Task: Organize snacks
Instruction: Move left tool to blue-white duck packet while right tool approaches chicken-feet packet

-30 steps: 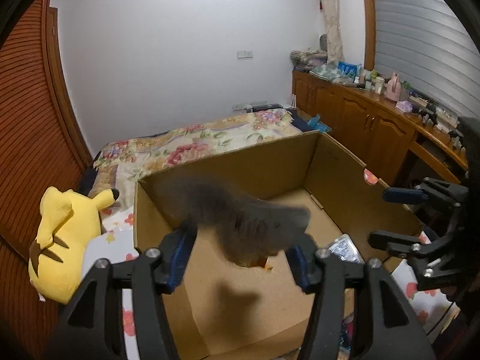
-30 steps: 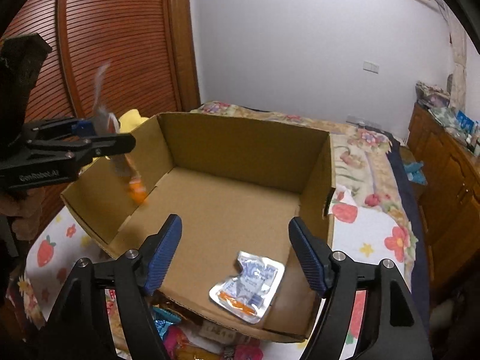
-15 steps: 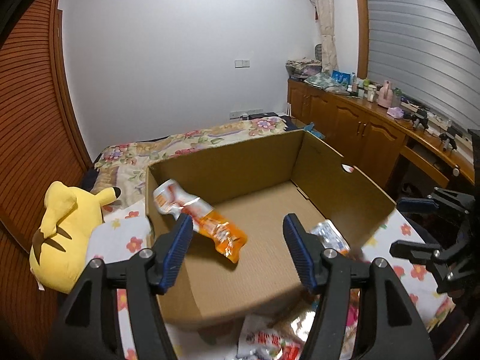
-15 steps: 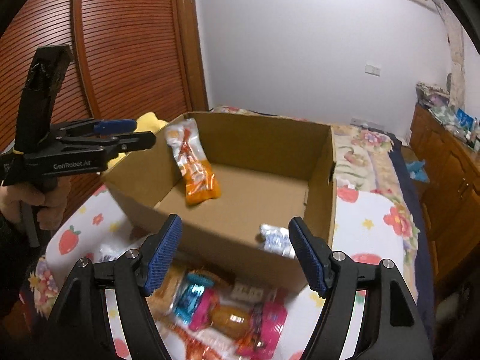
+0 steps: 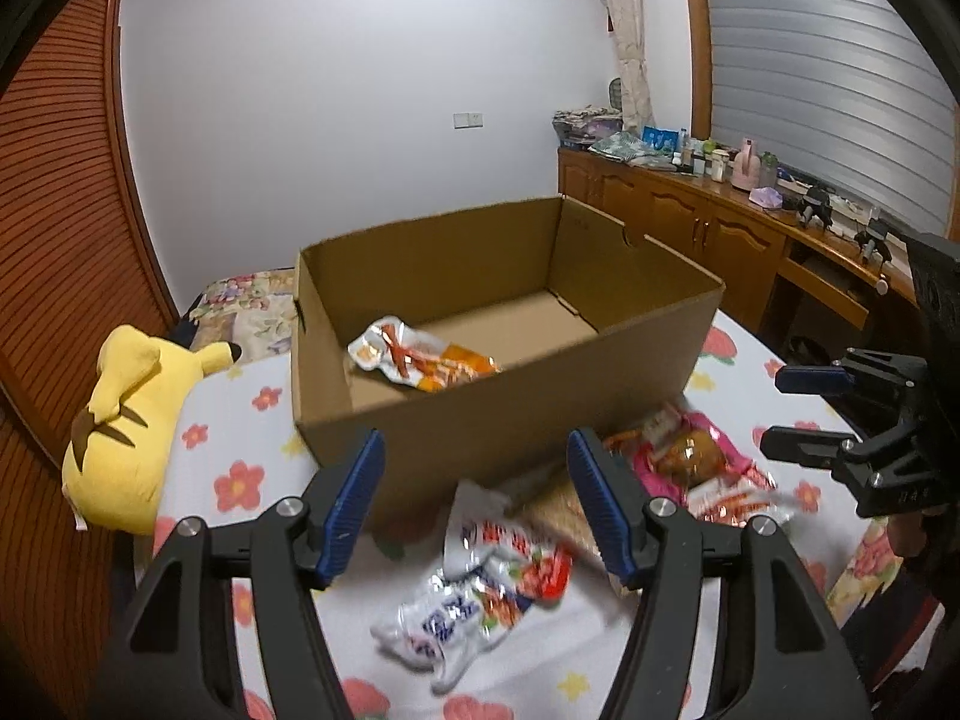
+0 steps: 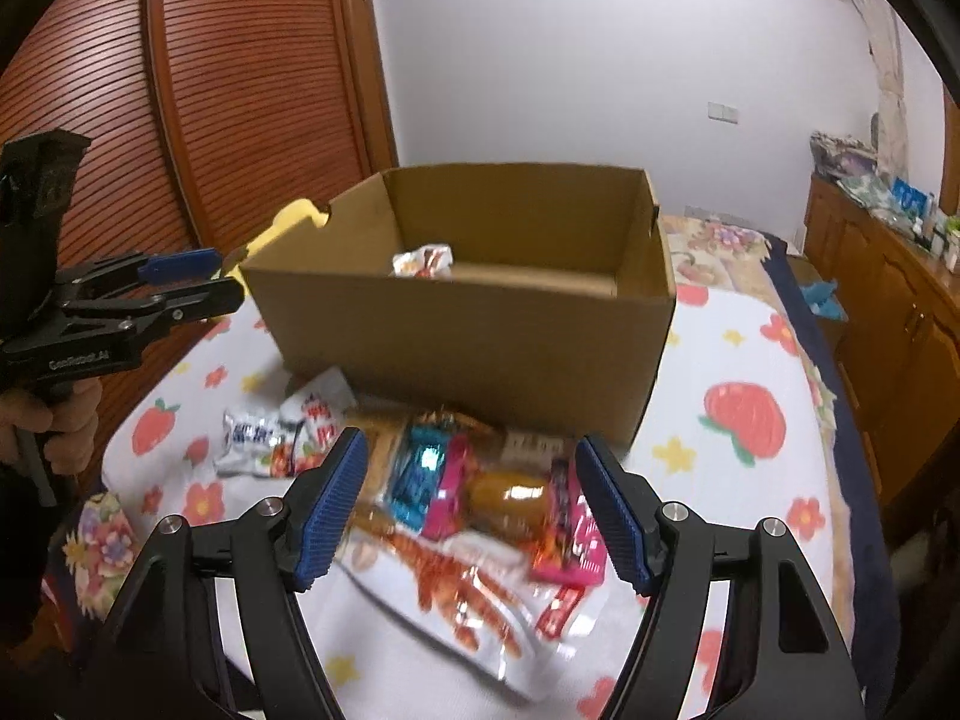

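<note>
An orange-and-white plastic snack packet lies flat on the floor of the open brown cardboard box, toward its 9 o'clock wall in the left wrist view; from the right wrist view only its white top shows over the near wall of the box. The box stands on a bed with a white sheet printed with flowers and strawberries.

Outside the box, against its near wall, loose snacks lie in a heap: a white packet with red and blue print, a pink packet around a brown snack, a teal wrapped bar and a white packet with an orange crayfish picture. These are blurred.

The left hand-held gripper hangs over the white packet, released and empty, jaws wide. The right hand-held gripper hangs over the heap, likewise released and empty.

At 9 o'clock of the box lies a yellow plush toy.
</note>
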Available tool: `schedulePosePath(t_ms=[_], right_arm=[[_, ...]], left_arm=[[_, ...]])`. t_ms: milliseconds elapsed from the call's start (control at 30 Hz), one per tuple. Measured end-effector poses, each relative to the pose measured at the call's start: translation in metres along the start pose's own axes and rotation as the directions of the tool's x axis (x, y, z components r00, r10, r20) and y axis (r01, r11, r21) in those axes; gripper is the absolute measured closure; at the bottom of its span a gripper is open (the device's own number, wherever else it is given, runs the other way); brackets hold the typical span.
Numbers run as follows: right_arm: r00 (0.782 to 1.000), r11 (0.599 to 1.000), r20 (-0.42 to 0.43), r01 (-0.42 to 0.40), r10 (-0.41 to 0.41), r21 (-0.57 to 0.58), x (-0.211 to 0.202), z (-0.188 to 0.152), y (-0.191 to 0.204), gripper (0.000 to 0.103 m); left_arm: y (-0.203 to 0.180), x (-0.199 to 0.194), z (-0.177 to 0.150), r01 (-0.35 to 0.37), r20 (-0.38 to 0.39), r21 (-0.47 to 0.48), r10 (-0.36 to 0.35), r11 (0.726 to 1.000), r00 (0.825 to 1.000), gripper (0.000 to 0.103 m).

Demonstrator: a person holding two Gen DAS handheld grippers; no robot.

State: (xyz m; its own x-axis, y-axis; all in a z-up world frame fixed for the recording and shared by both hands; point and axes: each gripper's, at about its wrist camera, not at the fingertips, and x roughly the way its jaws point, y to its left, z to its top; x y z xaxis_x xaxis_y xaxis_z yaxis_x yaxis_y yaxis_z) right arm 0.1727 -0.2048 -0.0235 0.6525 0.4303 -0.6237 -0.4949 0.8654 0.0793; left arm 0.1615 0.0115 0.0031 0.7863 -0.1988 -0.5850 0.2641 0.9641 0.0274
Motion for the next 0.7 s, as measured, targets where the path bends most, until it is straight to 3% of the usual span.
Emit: schedulePosePath(t_ms=[700], right_arm=[[0.998,1.000,-0.068,-0.010,0.011,0.027,0.021,-0.055,0.001,0.029]], left_arm=[[0.007,0.027,-0.066,-0.031,-0.087,-0.033,0.028,0.999,0.996,0.036]])
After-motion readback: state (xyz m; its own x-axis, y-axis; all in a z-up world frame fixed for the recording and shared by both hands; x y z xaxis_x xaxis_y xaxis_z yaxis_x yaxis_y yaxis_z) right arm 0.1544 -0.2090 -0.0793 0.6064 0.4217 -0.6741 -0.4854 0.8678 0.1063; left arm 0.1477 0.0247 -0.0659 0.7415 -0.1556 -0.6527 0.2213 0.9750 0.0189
